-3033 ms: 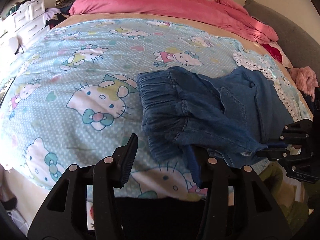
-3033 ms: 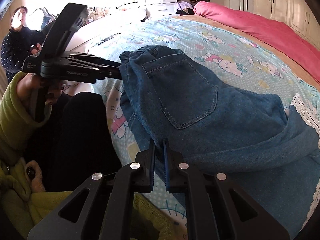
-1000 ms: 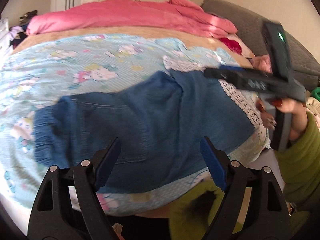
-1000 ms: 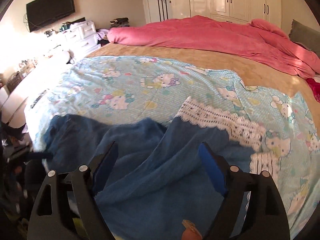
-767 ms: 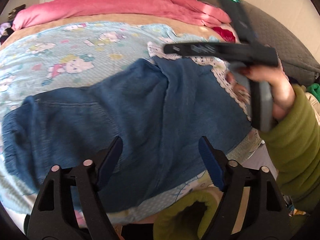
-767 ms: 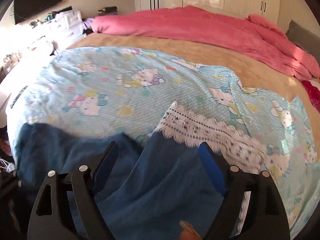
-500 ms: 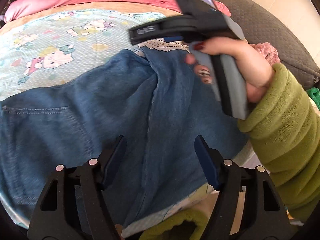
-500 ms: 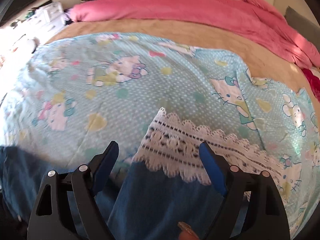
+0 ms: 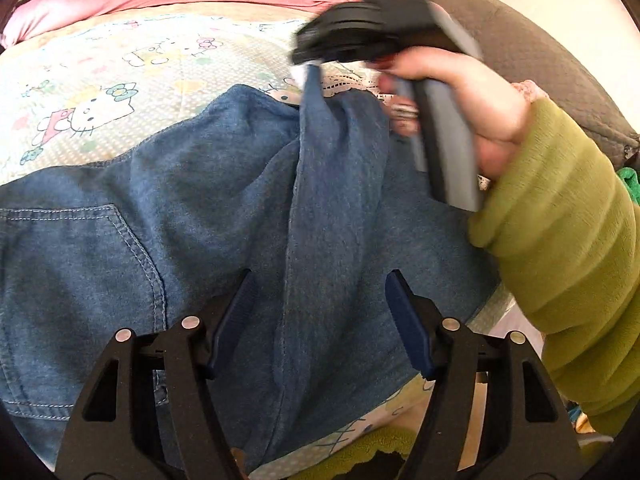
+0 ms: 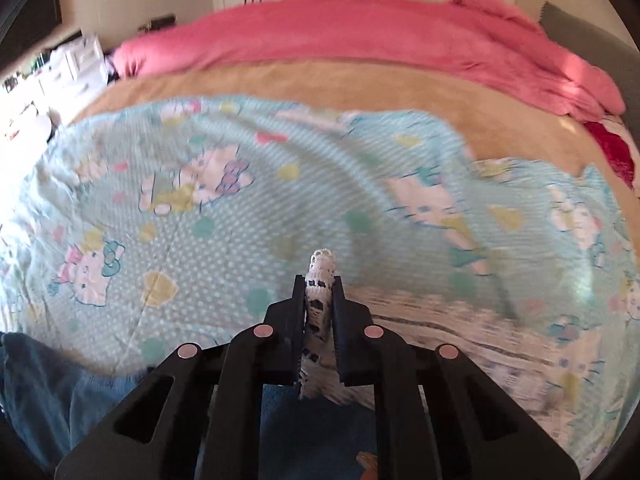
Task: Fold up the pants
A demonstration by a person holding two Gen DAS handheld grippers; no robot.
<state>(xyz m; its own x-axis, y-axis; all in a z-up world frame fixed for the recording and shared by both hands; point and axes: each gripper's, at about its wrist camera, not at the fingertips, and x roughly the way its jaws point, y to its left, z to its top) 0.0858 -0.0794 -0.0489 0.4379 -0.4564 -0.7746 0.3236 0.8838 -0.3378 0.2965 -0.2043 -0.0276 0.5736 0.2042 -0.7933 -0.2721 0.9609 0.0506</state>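
Observation:
Blue denim pants (image 9: 180, 200) lie spread on the bed, back pocket at the left, one leg running up to a white lace hem (image 9: 348, 82). My left gripper (image 9: 318, 280) hovers over a long fold in that leg. Its jaws are closing, the fold lies between them, and the pads do not press on it. My right gripper (image 9: 308, 64), held by a hand in a green sleeve (image 9: 560, 240), pinches the far hem. In the right wrist view the right gripper (image 10: 318, 280) is shut on the lace hem (image 10: 320, 268), with denim (image 10: 48, 380) at the lower left.
A light-blue cartoon-cat sheet (image 10: 240, 200) covers the bed, with a pink duvet (image 10: 360, 28) piled along the far side. A grey padded headboard (image 9: 540, 60) rises at the right. White drawers (image 10: 76, 68) stand past the left edge. The bed's near edge runs under the left gripper.
The right gripper came down to the hem and shut on the lace. The left gripper sank closer to the pants and its jaws narrowed around the fold.

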